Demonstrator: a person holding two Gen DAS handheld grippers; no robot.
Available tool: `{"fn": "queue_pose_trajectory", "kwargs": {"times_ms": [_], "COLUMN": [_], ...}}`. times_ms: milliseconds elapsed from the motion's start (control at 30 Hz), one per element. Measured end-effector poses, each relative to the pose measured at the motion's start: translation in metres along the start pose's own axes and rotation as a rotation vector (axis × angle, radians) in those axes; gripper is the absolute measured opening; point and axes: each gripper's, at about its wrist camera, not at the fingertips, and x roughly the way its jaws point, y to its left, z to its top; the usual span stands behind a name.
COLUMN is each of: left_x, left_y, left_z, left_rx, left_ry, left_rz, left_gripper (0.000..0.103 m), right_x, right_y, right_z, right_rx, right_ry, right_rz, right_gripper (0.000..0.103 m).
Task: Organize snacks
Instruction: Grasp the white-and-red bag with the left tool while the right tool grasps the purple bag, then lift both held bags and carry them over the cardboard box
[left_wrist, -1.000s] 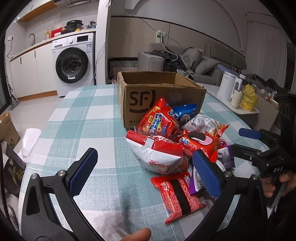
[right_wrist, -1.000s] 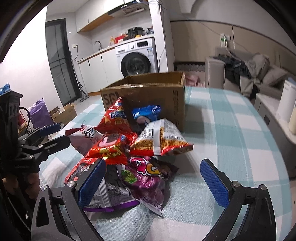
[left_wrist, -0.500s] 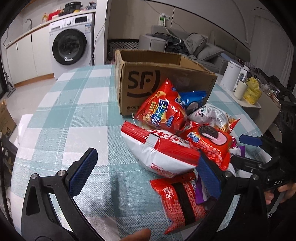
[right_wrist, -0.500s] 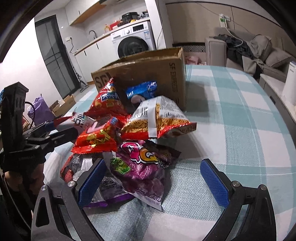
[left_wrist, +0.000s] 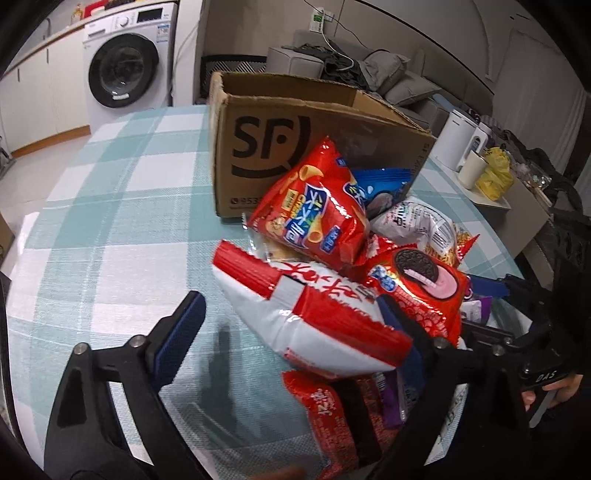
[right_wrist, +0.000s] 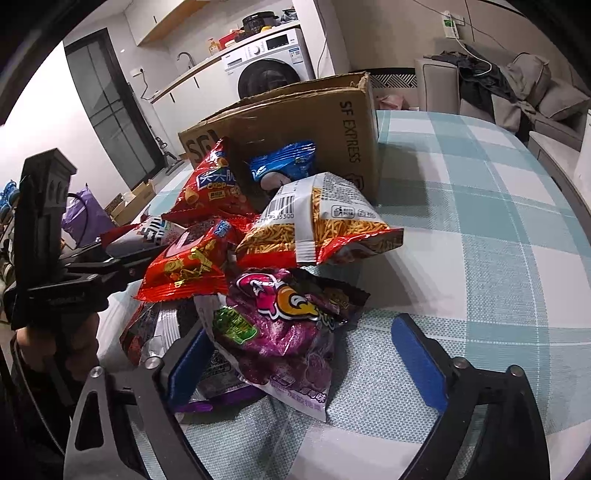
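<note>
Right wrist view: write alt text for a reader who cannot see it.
The right gripper, jaws closing, straddles a purple snack bag at the near edge of a snack pile on a checked tablecloth. A cardboard box stands behind the pile; the left gripper reaches in opposite.

- A lived-in home, open-plan, with kitchen and living room in one space.
- A front-loading washing machine (left_wrist: 123, 72) sits built in under a counter (right_wrist: 207, 66) with a sink tap (right_wrist: 183, 59) and white cabinets (left_wrist: 40, 96).
- Bottles and a black cooker (right_wrist: 258, 22) stand on top of the machine.
- A grey sofa (left_wrist: 399, 79) strewn with clothes and cushions lines the far wall.
- The round surface (left_wrist: 122, 192) wears a teal checked tablecloth, household style.
- A delivery carton (left_wrist: 295, 122) and a pile of snack packets (right_wrist: 280, 258) rest on it.
</note>
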Motion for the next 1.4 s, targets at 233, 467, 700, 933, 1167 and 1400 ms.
{"fn": "queue_pose_trajectory", "kwargs": {"times_ms": [233, 467, 700, 933, 1167, 1400], "left_x": [0.008, 0.004, -0.008, -0.023, -0.042, -0.062], "left_y": [0.004, 0.004, 0.006, 0.010, 0.013, 0.005], "left_z": [0.002, -0.002, -0.008, -0.015, -0.014, -0.009], "left_rx": [-0.036, -0.044, -0.051, -0.048, -0.053, -0.039], "left_ry": [0.023, -0.007, -0.032, -0.079, -0.124, -0.157], "left_rz": [-0.088, -0.091, -0.090, -0.084, -0.081, -0.074], "left_gripper": [0.066, 0.058, 0.052, 0.049, 0.049, 0.049], "right_x": [-0.001, -0.005, -0.016, -0.028, -0.042, -0.059], "right_y": [0.001, 0.002, 0.005, 0.006, 0.002, 0.004], "right_z": [-0.004, -0.007, -0.012, -0.019, -0.026, -0.026], "right_rx": [0.004, -0.002, -0.005, 0.004, 0.032, 0.043], "right_ry": [0.007, 0.003, -0.028, -0.048, -0.075, -0.121], "right_rz": [0.054, 0.056, 0.050, 0.054, 0.059, 0.083], "right_gripper": [0.071, 0.057, 0.053, 0.050, 0.050, 0.050]}}
